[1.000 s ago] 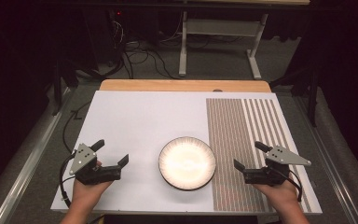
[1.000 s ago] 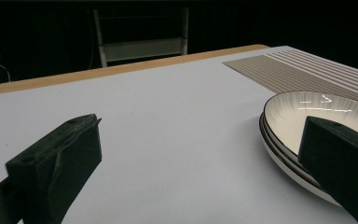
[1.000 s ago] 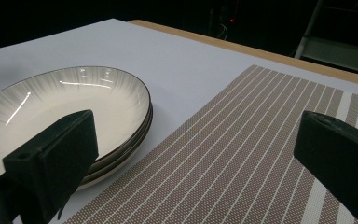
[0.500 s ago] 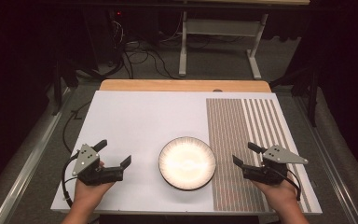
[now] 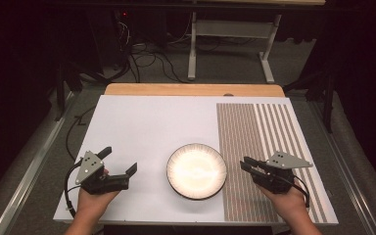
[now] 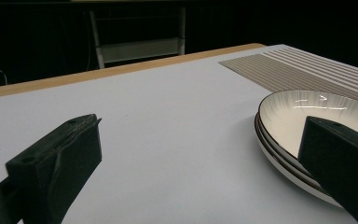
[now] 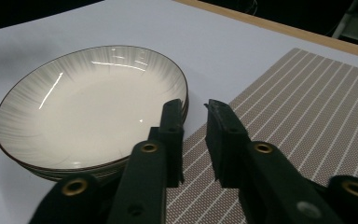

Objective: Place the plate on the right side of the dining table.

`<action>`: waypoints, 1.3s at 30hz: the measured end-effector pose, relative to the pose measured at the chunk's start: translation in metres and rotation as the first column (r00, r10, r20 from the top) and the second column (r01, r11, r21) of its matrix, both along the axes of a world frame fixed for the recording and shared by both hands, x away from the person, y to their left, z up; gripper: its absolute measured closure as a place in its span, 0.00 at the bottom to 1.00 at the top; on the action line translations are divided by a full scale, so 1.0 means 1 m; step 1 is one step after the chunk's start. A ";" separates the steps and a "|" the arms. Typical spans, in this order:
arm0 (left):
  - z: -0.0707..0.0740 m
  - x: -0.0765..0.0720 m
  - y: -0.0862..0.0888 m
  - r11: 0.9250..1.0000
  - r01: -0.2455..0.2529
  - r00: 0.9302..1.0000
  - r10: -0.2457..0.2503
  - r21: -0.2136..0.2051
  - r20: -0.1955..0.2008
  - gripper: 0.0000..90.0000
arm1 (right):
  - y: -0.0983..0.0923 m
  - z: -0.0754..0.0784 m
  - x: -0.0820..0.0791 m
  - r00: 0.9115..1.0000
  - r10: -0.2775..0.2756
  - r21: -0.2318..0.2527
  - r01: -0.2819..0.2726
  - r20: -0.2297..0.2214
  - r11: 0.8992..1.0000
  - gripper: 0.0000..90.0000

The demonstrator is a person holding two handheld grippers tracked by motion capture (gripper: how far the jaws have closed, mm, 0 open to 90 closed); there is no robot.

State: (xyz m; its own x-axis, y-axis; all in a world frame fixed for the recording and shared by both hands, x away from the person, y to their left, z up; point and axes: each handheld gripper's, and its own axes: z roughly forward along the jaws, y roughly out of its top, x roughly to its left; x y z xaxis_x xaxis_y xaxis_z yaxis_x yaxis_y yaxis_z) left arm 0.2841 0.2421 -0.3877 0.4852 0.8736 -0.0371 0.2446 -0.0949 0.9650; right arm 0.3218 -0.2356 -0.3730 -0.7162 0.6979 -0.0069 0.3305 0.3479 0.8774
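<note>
1. Sitting near the front edge of the white table (image 5: 142, 127), the left gripper (image 5: 120, 166) has its jaws spread wide, with nothing between them.
2. The right gripper (image 5: 245, 164) rests over the striped mat (image 5: 269, 132). Its jaws have just been closing to a thin gap, and nothing is between them.
3. The stack of plates (image 5: 196, 171) lies between both grippers, touching neither. It sits just beside the mat's left edge.
4. Farther back runs the table's wooden edge (image 5: 191, 89).
</note>
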 end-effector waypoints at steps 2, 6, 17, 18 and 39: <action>0.000 -0.001 0.001 1.000 -0.001 1.000 0.001 -0.001 0.001 0.00 | 0.006 0.000 0.000 1.000 0.025 -0.025 -0.025 0.005 0.999 0.95; 0.000 0.000 0.001 1.000 -0.004 1.000 0.004 -0.006 0.000 0.00 | 0.014 -0.001 0.004 0.998 0.055 -0.034 -0.056 -0.030 0.998 1.00; 0.000 0.000 0.002 1.000 -0.007 1.000 0.007 -0.012 0.000 0.00 | 0.030 -0.010 0.010 0.995 0.088 -0.093 -0.093 -0.053 0.991 1.00; 0.000 0.000 0.002 1.000 -0.008 1.000 0.008 -0.012 0.000 0.00 | 0.032 -0.011 0.011 0.995 0.085 -0.099 -0.091 -0.059 0.991 1.00; 0.001 -0.001 0.001 1.000 -0.003 1.000 0.003 -0.011 0.005 0.00 | 0.040 -0.019 0.019 0.985 0.117 -0.176 -0.139 -0.127 0.975 1.00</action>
